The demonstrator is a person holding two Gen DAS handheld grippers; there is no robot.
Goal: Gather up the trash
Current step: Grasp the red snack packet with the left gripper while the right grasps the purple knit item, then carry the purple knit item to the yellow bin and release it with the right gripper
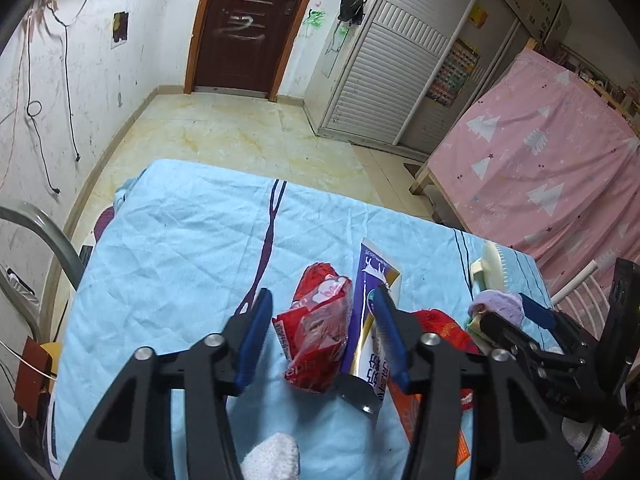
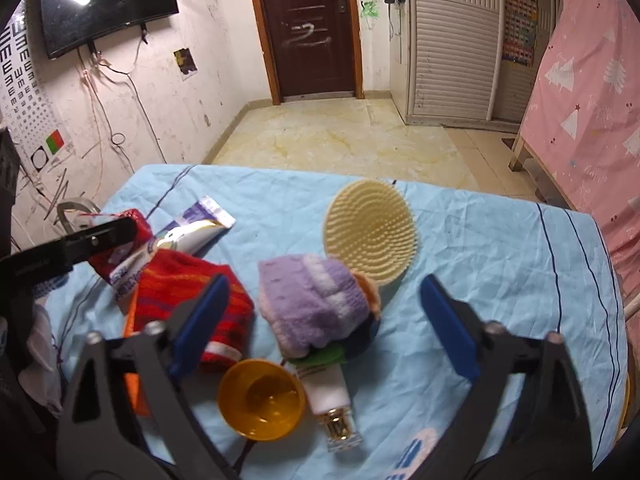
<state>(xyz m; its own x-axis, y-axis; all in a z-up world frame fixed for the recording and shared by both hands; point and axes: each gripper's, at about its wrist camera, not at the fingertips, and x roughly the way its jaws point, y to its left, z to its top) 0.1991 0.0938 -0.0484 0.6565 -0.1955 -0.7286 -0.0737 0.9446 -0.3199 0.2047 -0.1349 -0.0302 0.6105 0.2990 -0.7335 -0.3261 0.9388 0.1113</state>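
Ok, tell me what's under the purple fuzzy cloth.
Under the purple fuzzy cloth a green piece, something dark and an orange edge peek out. A white tube emerges below. The rest is covered.

On the blue sheet are counted: one round cream brush, one orange cup, two tubes, one red wrapper, one purple sock.
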